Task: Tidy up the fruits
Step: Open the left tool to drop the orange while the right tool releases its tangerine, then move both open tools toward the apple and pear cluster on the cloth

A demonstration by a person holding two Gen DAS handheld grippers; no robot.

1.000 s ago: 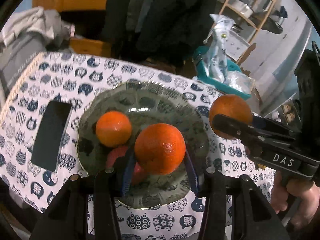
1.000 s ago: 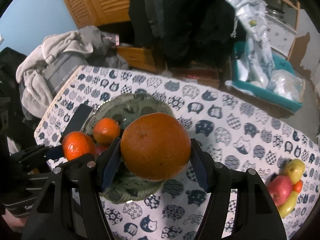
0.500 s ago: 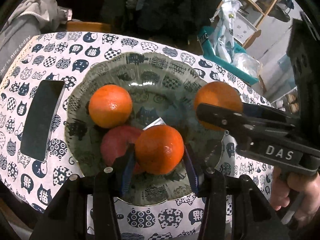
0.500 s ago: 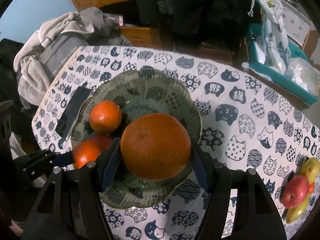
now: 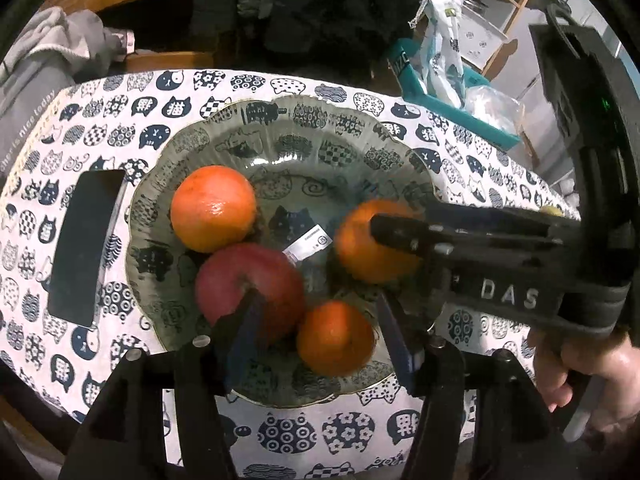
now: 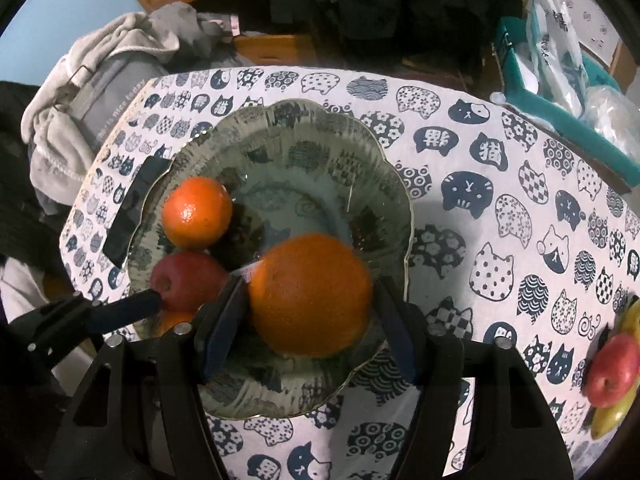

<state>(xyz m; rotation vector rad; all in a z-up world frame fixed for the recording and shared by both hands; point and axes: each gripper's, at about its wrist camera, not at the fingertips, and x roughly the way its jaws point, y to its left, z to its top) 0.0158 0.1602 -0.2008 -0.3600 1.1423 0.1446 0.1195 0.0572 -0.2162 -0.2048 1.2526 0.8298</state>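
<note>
Right tool (image 6: 308,320) spread, orange (image 6: 310,294) released at bowl (image 6: 396,184) 4 o'clock; left tool (image 5: 316,340) spread around mandarin (image 5: 335,338), 6 o'clock.

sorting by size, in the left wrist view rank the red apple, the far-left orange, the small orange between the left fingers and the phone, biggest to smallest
1. phone, the longest shape
2. red apple
3. far-left orange, close to the apple in size, so that order is unsure
4. small orange, smallest though nearest the camera

Both grippers are matte black plastic with blue-padded jaws and silver screws; the right gripper (image 5: 500,264) bears raised "DAS" lettering, gripped by a bare-skinned hand (image 5: 588,384).
</note>
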